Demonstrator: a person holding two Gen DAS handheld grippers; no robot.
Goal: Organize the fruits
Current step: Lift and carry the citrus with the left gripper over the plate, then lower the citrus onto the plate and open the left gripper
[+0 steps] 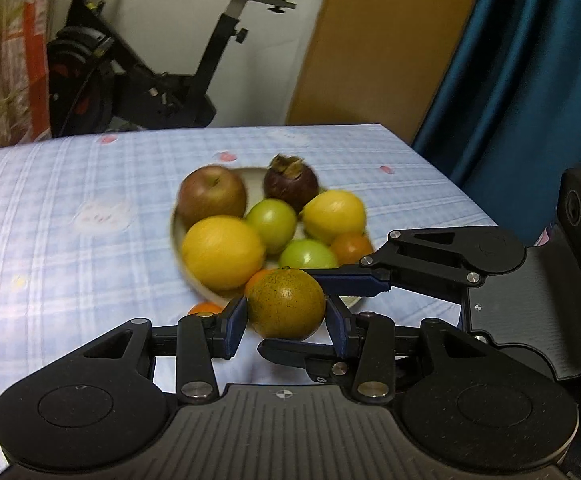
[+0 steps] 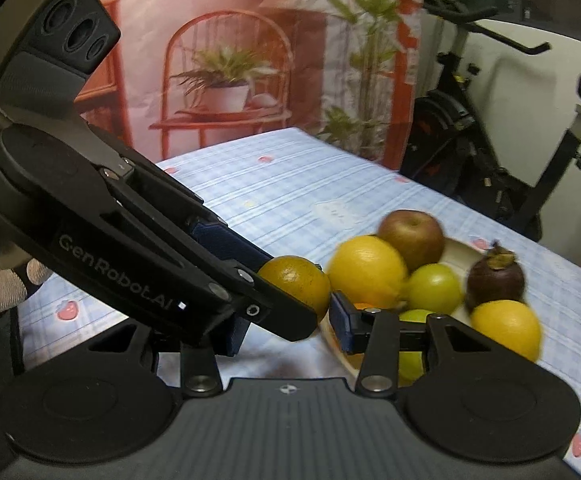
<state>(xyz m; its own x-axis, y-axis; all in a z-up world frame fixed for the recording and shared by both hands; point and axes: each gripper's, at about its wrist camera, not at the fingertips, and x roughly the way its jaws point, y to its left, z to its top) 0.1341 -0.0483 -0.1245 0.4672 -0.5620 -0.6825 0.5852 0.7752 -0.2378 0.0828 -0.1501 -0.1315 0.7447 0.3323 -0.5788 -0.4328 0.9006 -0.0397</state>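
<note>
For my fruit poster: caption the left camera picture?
Left tongs pinch a speckled orange before a full fruit plate.

A black exercise bike (image 1: 138,80) stands against a white wall (image 1: 162,12). Beside it hang a printed backdrop (image 2: 230,60) of a red chair and plants, a brown board (image 1: 382,40) and a blue curtain (image 1: 530,80).

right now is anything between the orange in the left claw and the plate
yes: one finger of the right claw lies across behind the speckled orange, between it and the plate, and the plate's near side is packed with fruit
</note>
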